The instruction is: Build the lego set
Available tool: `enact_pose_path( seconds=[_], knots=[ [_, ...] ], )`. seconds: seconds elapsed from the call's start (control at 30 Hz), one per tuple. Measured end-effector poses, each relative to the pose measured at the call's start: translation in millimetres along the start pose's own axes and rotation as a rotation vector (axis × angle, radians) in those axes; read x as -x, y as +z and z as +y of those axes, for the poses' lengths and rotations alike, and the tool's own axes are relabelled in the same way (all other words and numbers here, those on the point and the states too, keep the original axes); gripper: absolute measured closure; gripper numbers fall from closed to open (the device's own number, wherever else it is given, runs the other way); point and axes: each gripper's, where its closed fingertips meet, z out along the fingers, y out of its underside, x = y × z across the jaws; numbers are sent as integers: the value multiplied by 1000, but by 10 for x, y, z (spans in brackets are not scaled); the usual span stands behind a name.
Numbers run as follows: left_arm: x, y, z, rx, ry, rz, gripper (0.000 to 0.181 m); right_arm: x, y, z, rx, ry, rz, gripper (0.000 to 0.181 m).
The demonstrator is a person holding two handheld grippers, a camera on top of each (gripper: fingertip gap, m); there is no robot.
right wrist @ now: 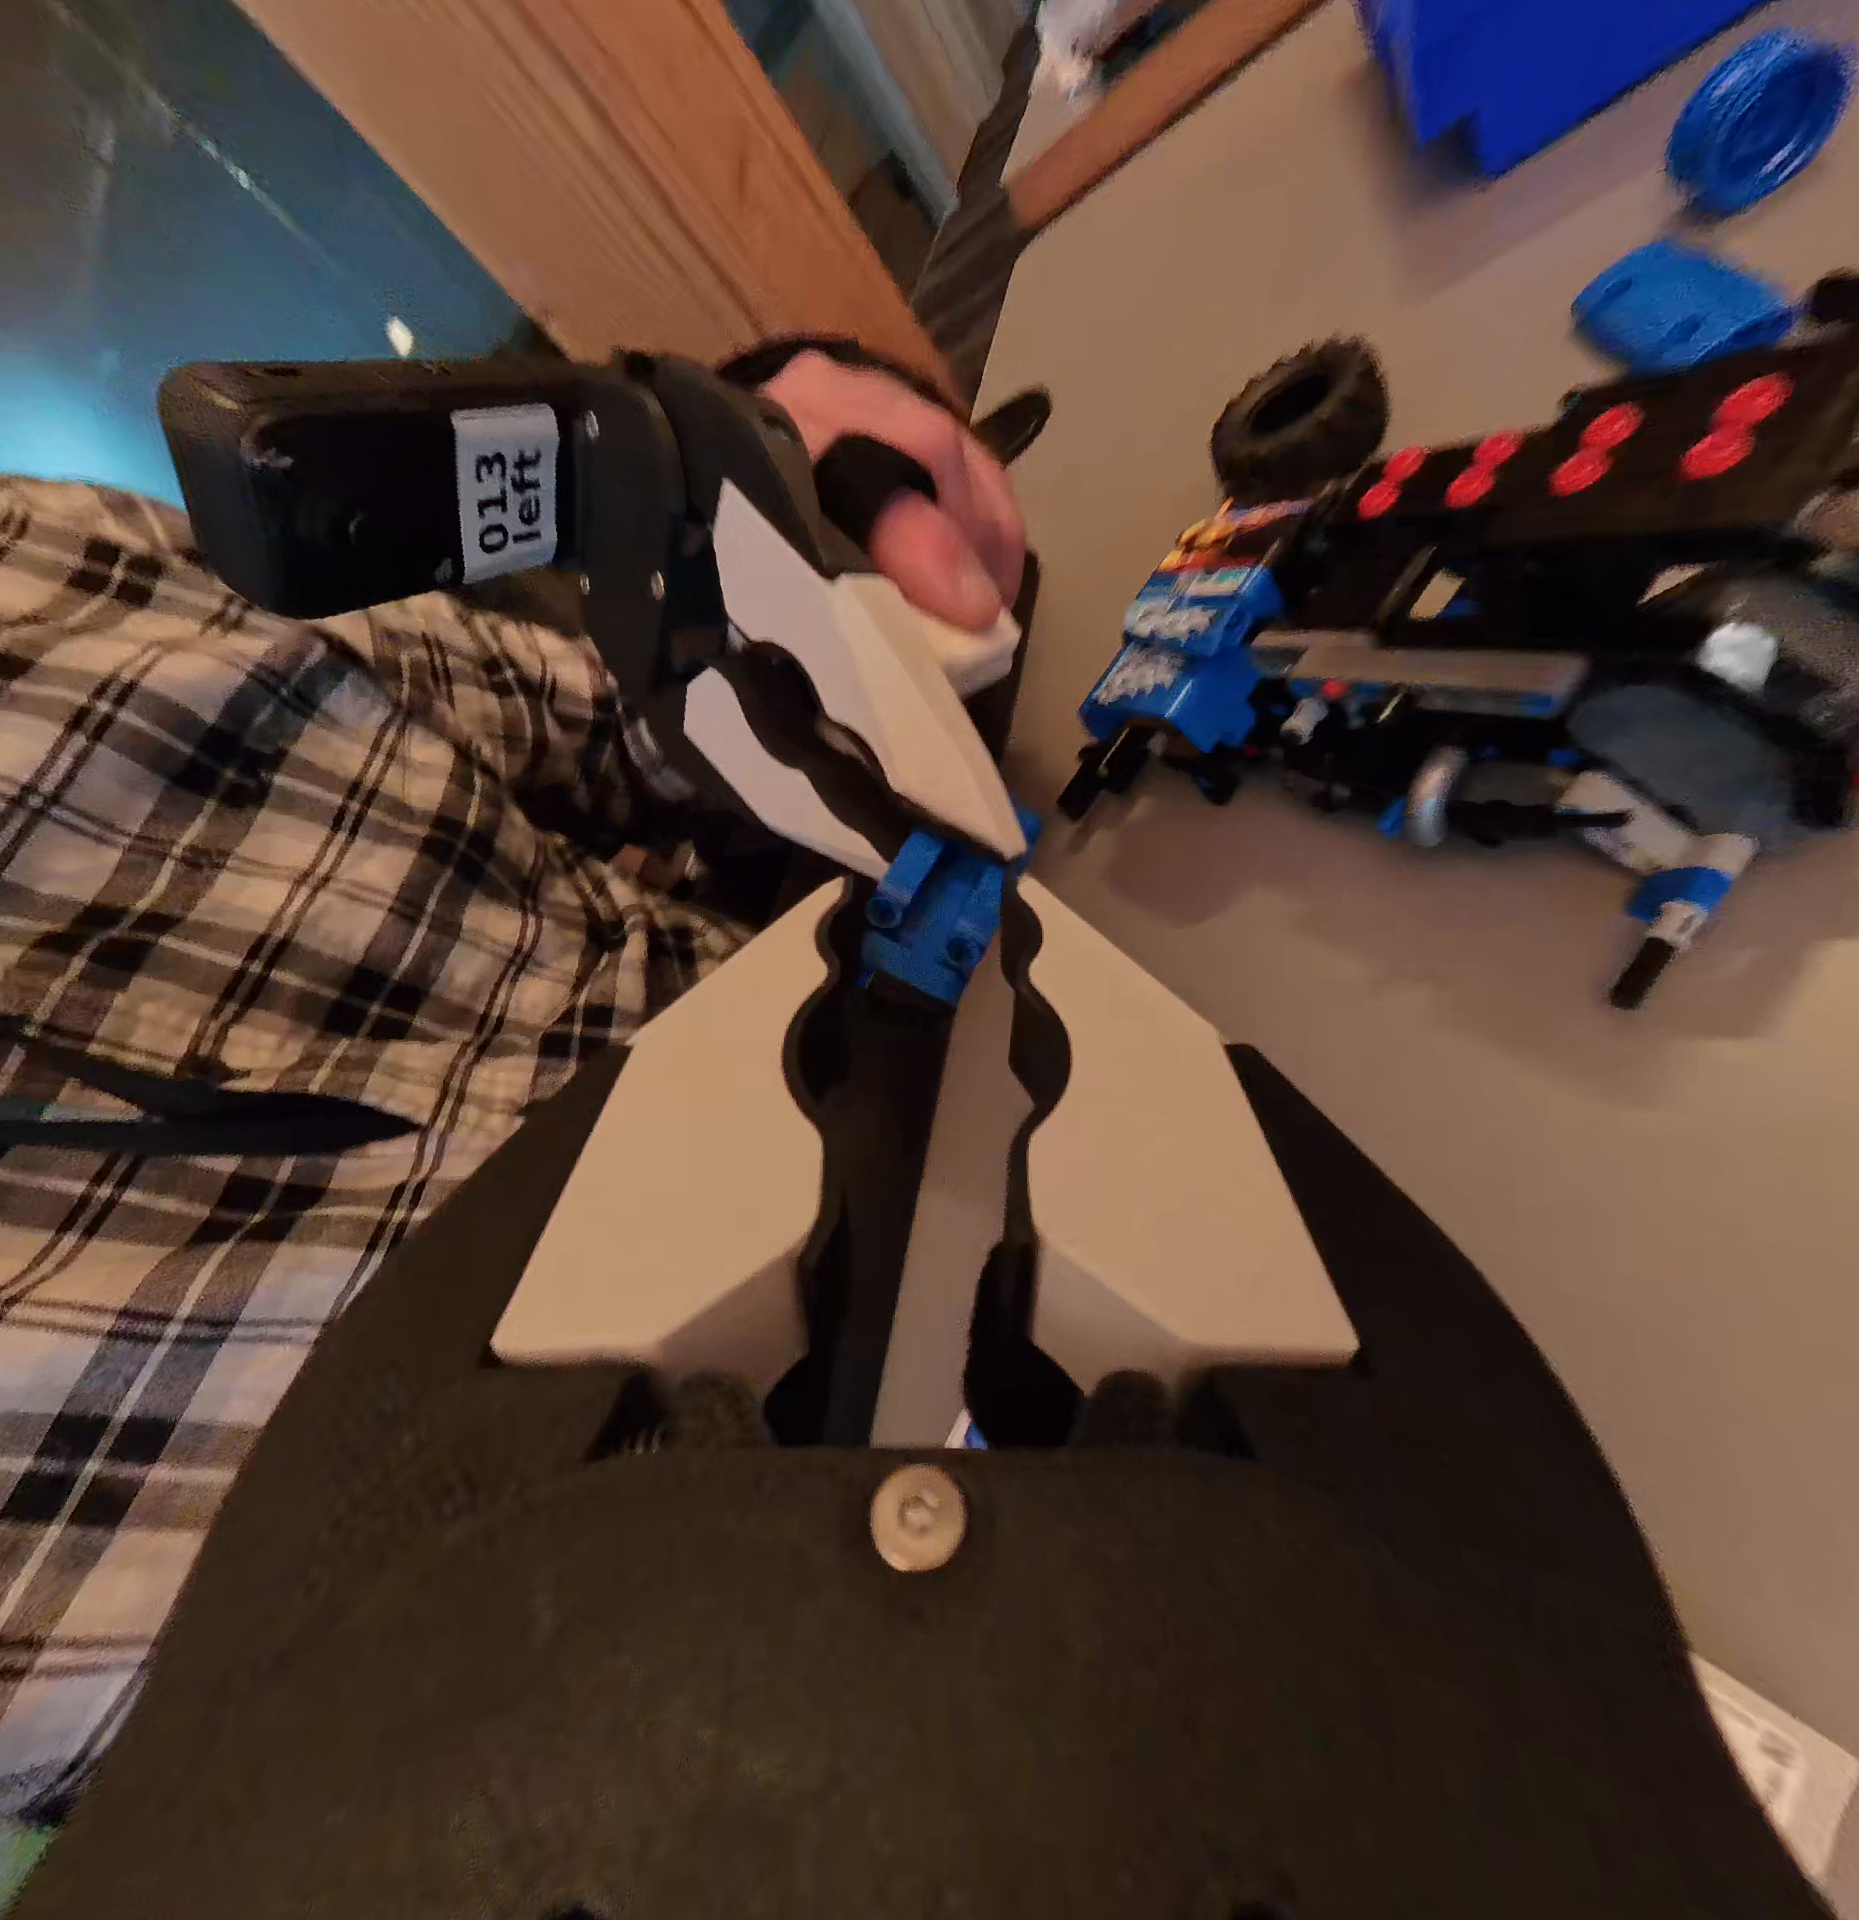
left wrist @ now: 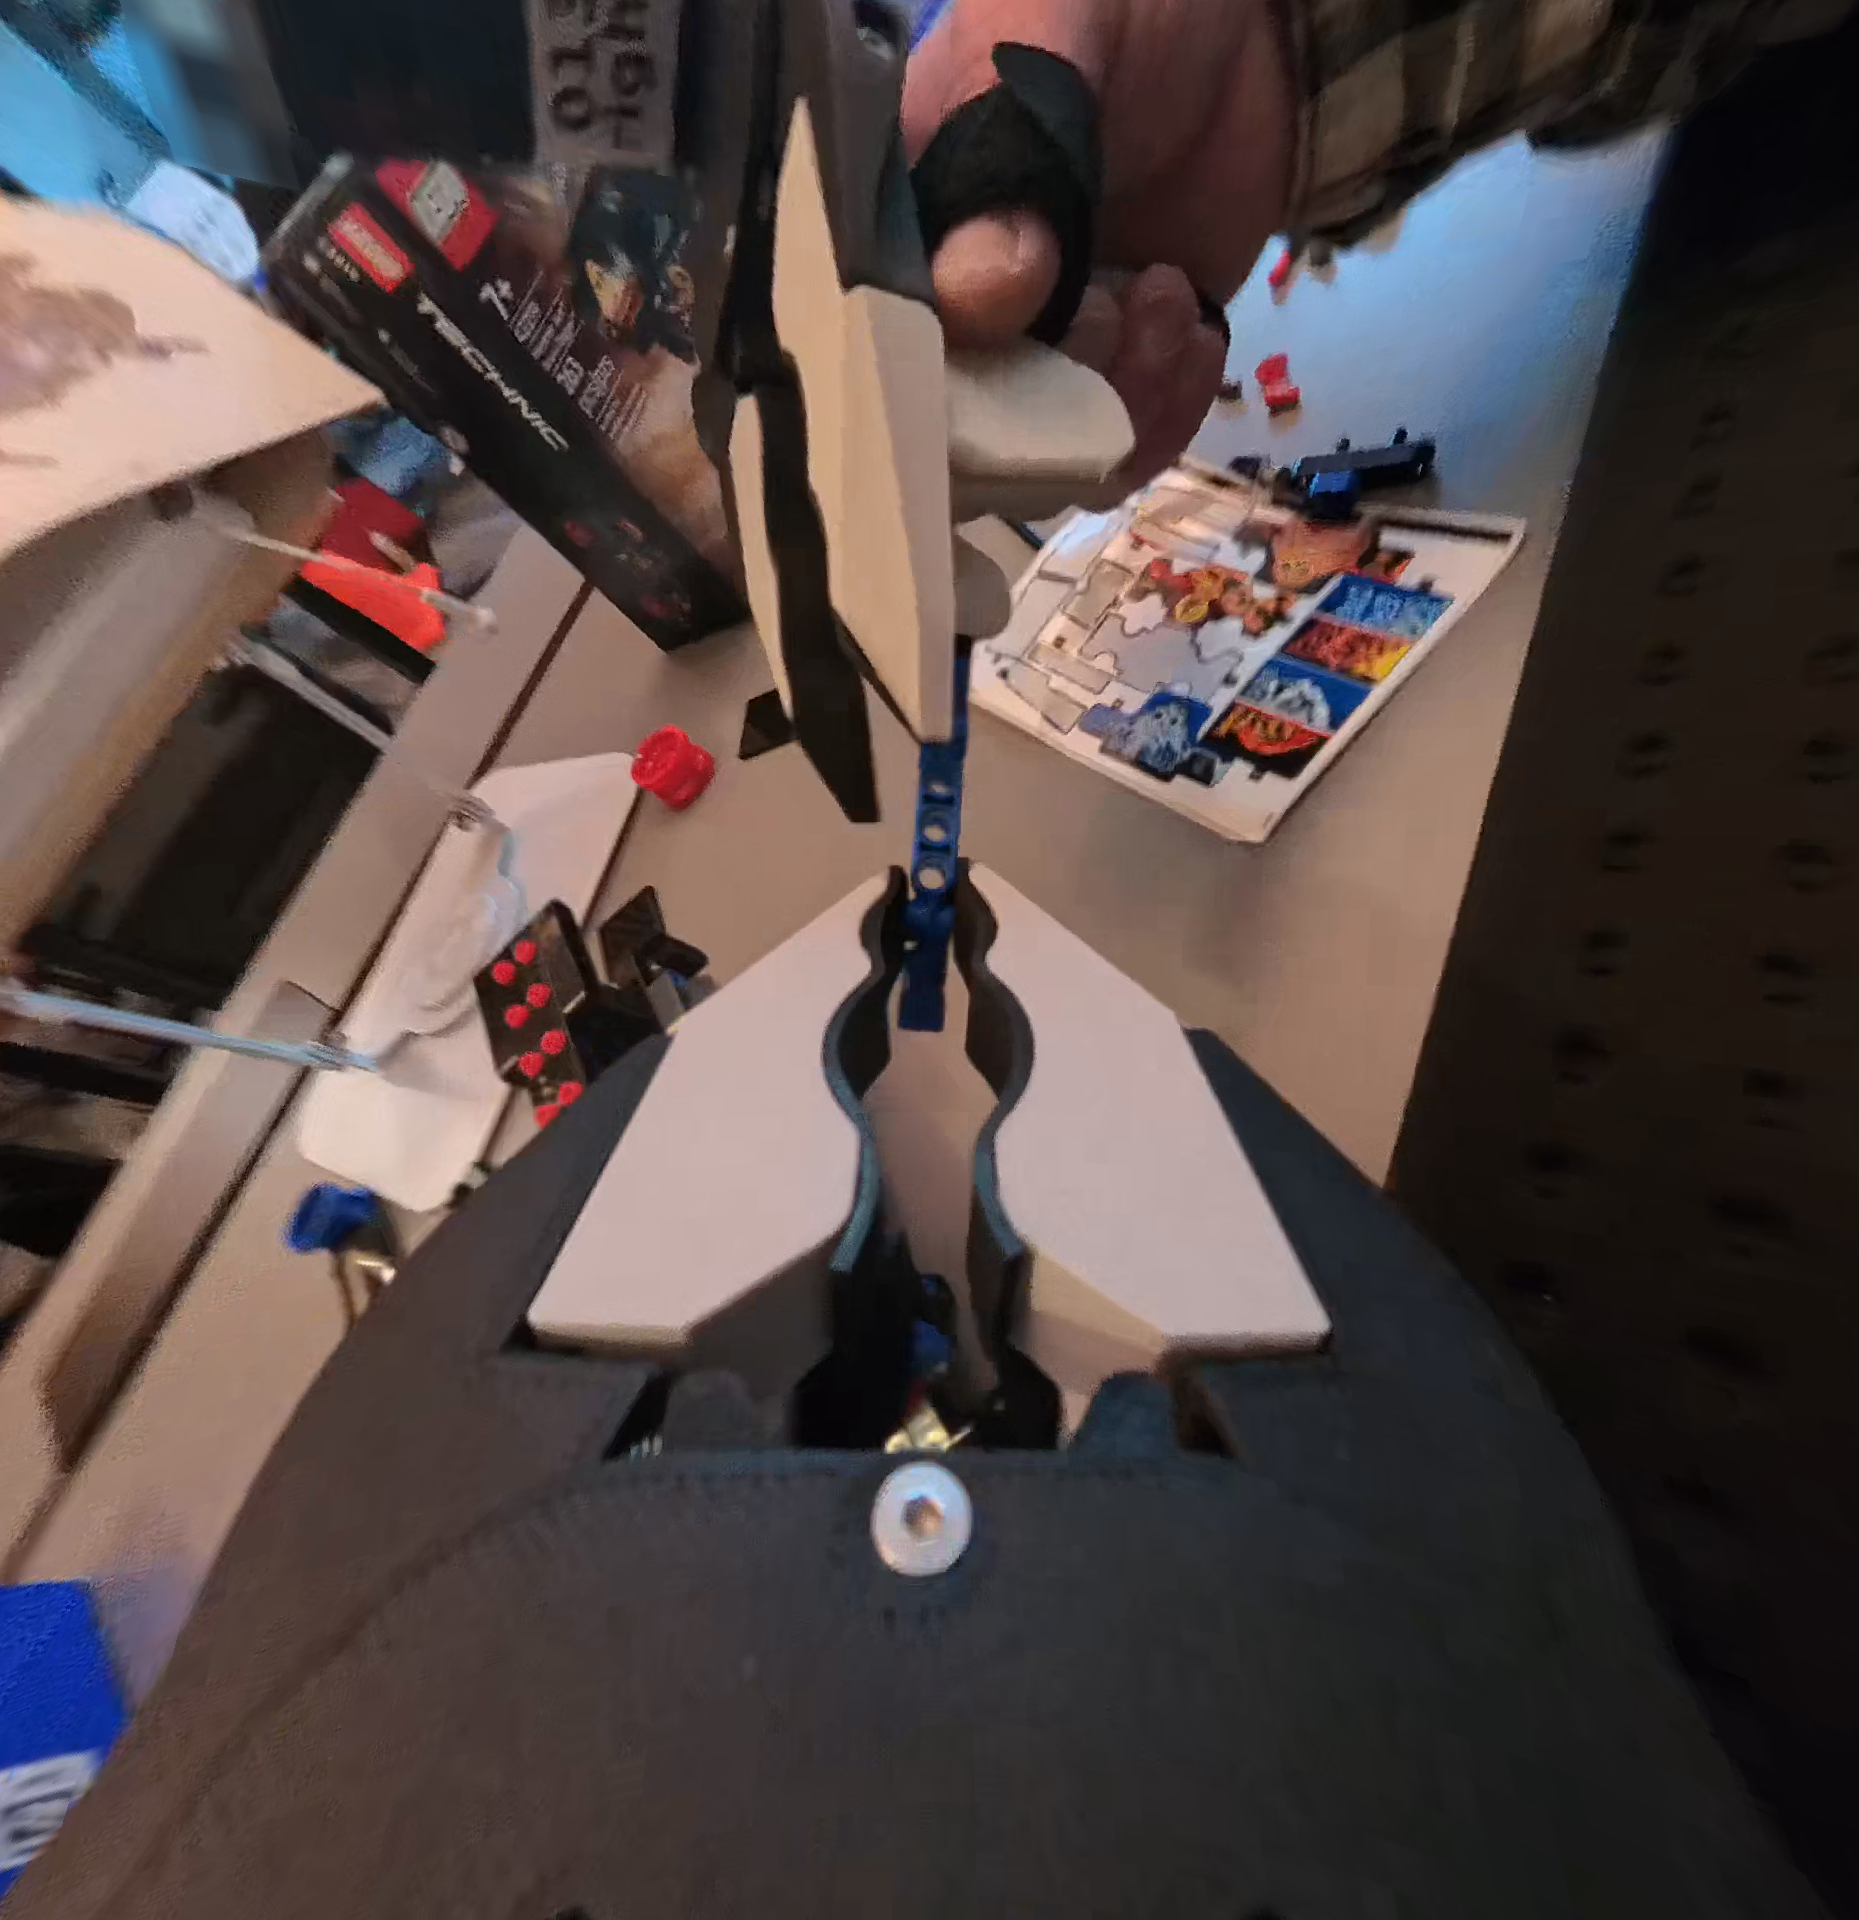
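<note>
My left gripper [left wrist: 927,883] and right gripper [right wrist: 930,894] both clench the blue lego piece [right wrist: 930,920] mid-air, tips meeting. Behind: half-built truck [right wrist: 1476,665], sticker sheet [left wrist: 1257,634], lego box [left wrist: 530,364] on table [left wrist: 1164,935].

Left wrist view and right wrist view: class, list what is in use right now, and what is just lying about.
In use:
left hand-held gripper
right hand-held gripper
blue beam

Lying about:
set box
sticker sheet
red wheel hub
part-built truck
black tyre
</note>
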Motion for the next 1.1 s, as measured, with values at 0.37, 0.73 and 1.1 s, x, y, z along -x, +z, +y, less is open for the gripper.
enact_pose_path(
  seconds=[0.37, 0.73, 1.1],
  knots=[
    [81, -95, 18, -71, -529, 201, 175, -26, -54, -145, 39, -425, 356, 149],
    [134, -171, 41, -85, -564, 193, 174, -82, 33, -191, -46, -298, 308, 171],
    [140, -108, 333, 80, -562, 111, 175, -481, 153, -98, 179, -557, 695, 161]
  ],
)
